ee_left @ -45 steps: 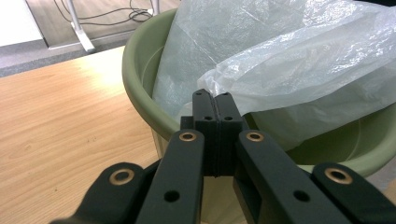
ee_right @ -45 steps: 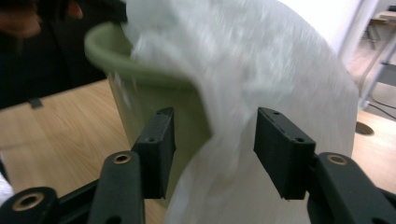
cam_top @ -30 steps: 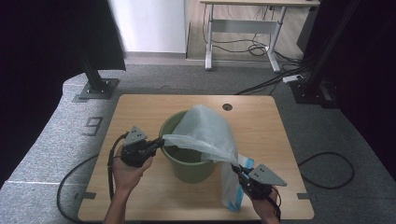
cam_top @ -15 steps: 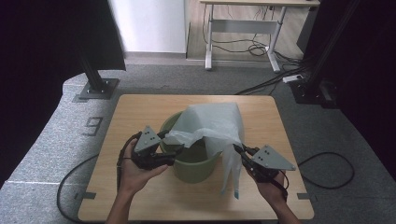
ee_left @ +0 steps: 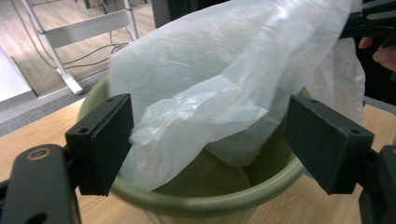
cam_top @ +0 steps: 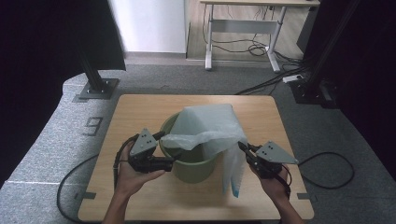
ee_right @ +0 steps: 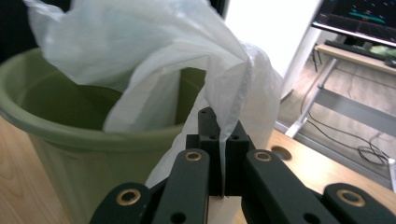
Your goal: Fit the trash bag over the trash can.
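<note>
A thin, translucent white bag (cam_top: 210,126) lies draped over a green bucket (cam_top: 191,165) that stands upright near the middle of the table (cam_top: 140,107). Most of the bag covers the far and right part of the bucket's mouth; a crumpled edge sags across the opening toward the left, and a long fold hangs down outside the bucket's right wall, its lower end close to the tabletop. In the left tool's view the bag (ee_left: 224,88) bulges over the rim and dips into the bucket (ee_left: 205,196), whose inside shows beneath it.

The right tool (cam_top: 243,148), held in the person's right hand (cam_top: 275,184) at the bucket's right side, is clenched on the bag: in its own view the two black jaws meet with a pinch of the film (ee_right: 224,140) caught between them, and the bag rises from there and spreads over the bucket (ee_right: 56,130).

The left tool (cam_top: 169,149), in the left hand (cam_top: 133,175), sits at the bucket's near left rim. Its jaws have just been opening and now stand wide apart, released; the loose edge of the bag lies between them without either pad pressing on it.

A cable (cam_top: 70,182) trails from the left tool off the table's left edge, and another (cam_top: 327,163) loops on the grey floor (cam_top: 51,140) to the right. Beyond the table's far edge stands a desk frame (cam_top: 243,37) with wires under it.
</note>
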{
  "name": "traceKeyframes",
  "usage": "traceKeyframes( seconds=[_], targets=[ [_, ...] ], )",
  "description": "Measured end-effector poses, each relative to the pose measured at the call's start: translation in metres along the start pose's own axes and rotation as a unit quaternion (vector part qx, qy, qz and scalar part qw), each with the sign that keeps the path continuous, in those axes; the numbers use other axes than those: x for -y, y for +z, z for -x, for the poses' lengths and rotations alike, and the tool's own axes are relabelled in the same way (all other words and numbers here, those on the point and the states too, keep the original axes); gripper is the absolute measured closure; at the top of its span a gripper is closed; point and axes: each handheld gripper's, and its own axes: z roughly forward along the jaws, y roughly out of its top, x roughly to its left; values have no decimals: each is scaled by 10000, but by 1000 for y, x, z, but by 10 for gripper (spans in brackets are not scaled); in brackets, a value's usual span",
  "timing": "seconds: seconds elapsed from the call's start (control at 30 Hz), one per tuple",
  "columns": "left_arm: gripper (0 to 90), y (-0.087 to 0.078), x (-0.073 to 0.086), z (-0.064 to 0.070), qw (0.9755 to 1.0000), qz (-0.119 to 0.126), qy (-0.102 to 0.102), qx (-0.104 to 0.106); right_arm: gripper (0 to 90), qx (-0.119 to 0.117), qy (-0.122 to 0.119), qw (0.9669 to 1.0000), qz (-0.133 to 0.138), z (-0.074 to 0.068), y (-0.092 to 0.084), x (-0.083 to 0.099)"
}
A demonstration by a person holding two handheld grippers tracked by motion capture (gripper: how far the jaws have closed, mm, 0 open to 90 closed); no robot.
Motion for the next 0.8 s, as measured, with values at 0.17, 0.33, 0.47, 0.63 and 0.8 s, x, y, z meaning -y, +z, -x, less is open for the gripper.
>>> traceKeyframes(
  seconds=[0.17,0.33,0.47,0.63,0.8],
  targets=[
    [178,-2,1,0,10000,42,21,-43,883,114,112,9999,-24,9,-9,9],
    [200,4,0,4,9999,22,64,100,883,112,271,9996,-21,14,-15,15],
    [200,14,-1,12,9997,-72,119,203,883,-35,253,9997,45,8,-15,12],
    [195,26,0,18,9994,-184,137,263,883,-250,225,9993,153,-4,-10,2],
    [195,35,2,26,9991,-187,154,353,883,-431,177,9987,218,-14,-1,-7]
  ],
)
